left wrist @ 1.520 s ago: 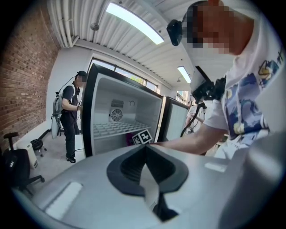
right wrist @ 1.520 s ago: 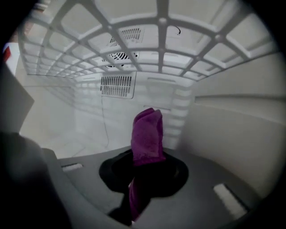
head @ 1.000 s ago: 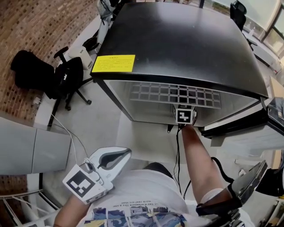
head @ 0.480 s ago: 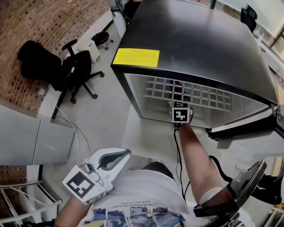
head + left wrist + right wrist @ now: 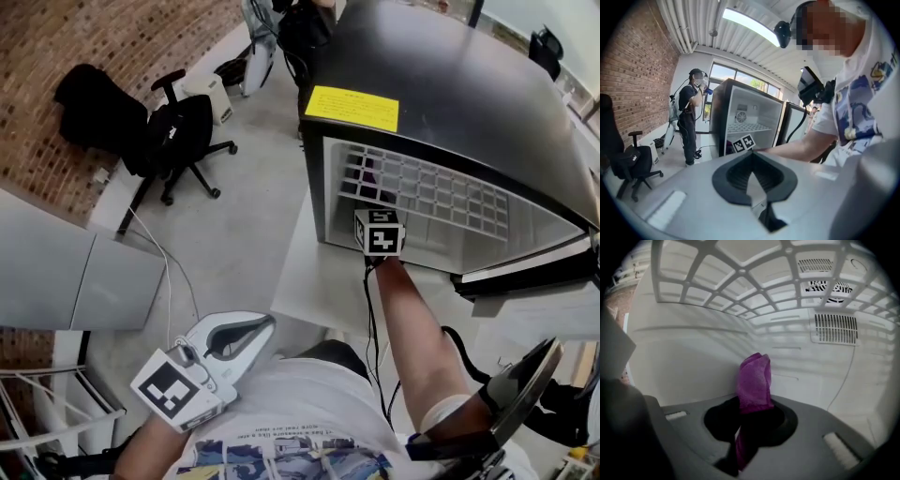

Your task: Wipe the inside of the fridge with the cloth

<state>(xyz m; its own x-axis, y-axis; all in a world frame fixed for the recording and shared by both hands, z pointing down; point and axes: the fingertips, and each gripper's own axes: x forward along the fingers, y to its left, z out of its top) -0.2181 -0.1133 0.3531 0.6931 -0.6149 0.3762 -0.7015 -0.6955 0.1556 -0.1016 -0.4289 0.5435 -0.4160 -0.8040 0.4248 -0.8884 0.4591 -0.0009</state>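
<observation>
A black office chair [image 5: 183,141] stood on the pale floor [image 5: 248,211] near the brick wall [image 5: 84,37], with a black bundle [image 5: 94,112] just beside it, a thin cable [image 5: 167,272] trailing past a grey panel [image 5: 66,281], and a person in dark clothes [image 5: 689,124] standing before a window [image 5: 725,75].

Bright daylight plus a ceiling strip light [image 5: 749,27]; fisheye edges bend and darken.
</observation>
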